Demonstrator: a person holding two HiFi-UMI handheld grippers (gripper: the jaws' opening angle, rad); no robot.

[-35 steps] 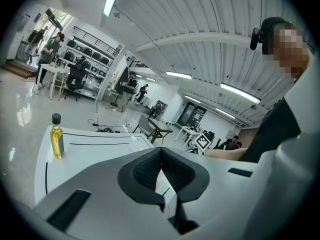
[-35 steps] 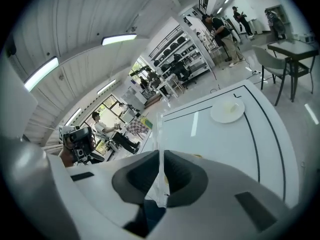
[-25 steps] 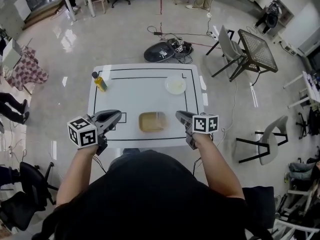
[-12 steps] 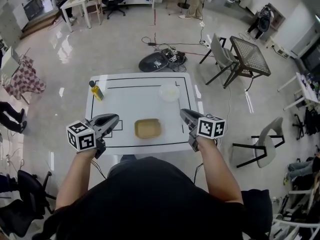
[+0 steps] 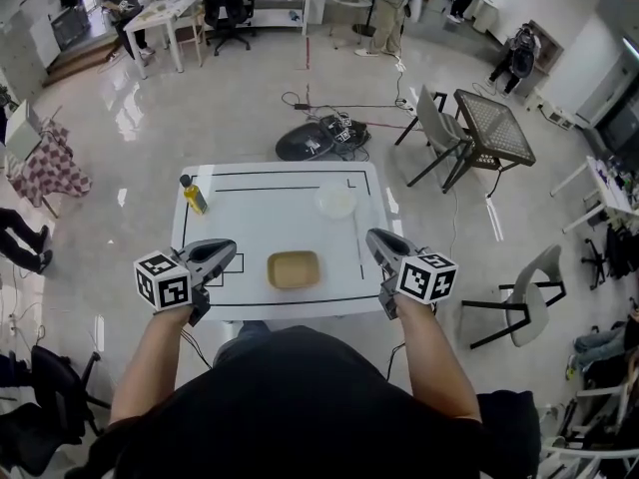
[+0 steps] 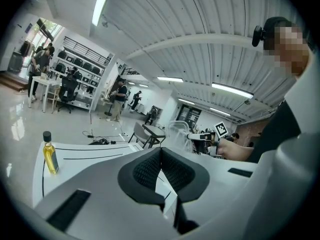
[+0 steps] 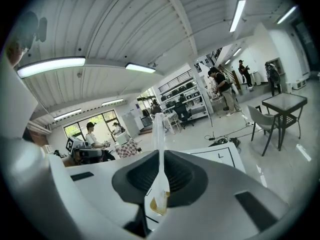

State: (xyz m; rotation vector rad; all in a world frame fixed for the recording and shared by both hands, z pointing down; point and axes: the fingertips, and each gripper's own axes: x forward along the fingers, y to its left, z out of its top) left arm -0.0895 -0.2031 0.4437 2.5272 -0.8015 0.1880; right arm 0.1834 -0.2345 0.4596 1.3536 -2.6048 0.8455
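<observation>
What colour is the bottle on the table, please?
Yellow bottle, black cap; clearest in the left gripper view.

My head view looks steeply down from high above the person onto the whole white table (image 5: 270, 213); the left gripper view sits low and close, along the joined jaws of the left gripper (image 6: 161, 151), facing across the table, and shares the oil bottle (image 6: 49, 156) with the head view; the right gripper view faces the opposite way, tilted up, past a clear plastic strip (image 7: 159, 134) clamped in the right gripper (image 7: 161, 156); each gripper view shows the other gripper.
</observation>
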